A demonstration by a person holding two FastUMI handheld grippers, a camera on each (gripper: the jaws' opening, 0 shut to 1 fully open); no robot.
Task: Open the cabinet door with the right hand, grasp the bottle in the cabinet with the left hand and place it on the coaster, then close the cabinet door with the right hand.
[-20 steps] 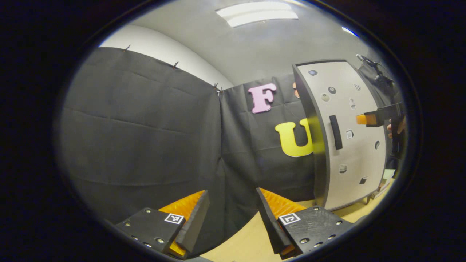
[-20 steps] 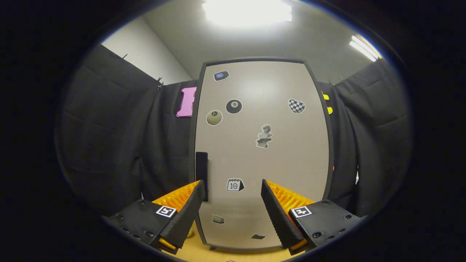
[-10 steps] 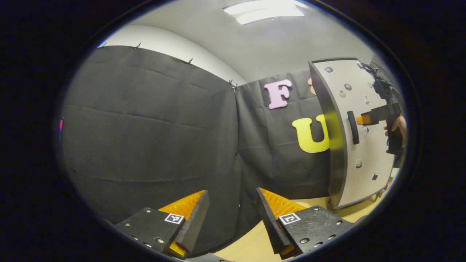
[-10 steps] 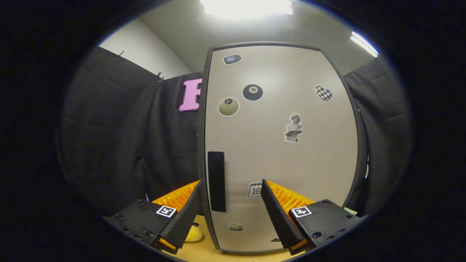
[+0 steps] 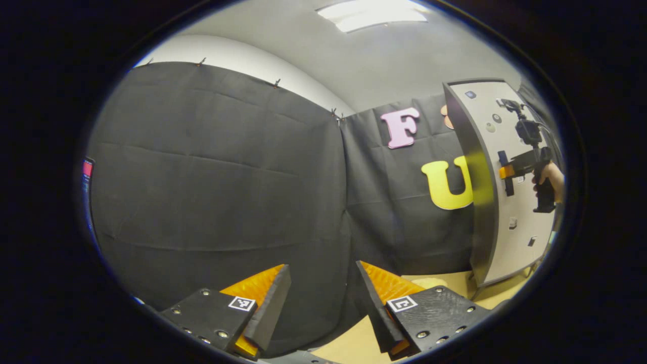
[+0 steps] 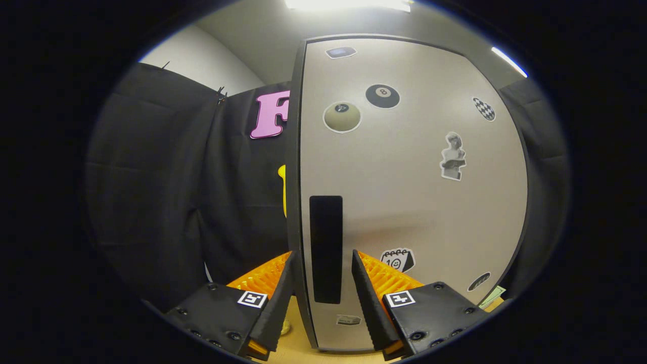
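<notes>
1. At door's free edge: right gripper (image 6: 318,283) straddling handle (image 6: 326,249) and edge of door (image 6: 414,202); fingers parted, one on either side, whether touching cannot be told; nothing clamped.
2. Seen from left gripper view: right gripper (image 5: 505,172) level, pointing at handle (image 5: 503,172), held by hand (image 5: 548,178) from behind; door (image 5: 515,212) shut or nearly so.
3. Low at frame bottom: left gripper (image 5: 323,298) wide apart, empty, aimed at booth wall, well apart from door; over table (image 5: 455,283).
4. Bottle and coaster: presumably bottle behind door; position of either cannot be told.
5. Risk, judged: closing off-centre and pinching edge only, then slipping on pull; cause, shallow bite on flat handle.
6. Risk, judged: pulling straight instead of along hinge arc; cabinet dragged or tipped.
</notes>
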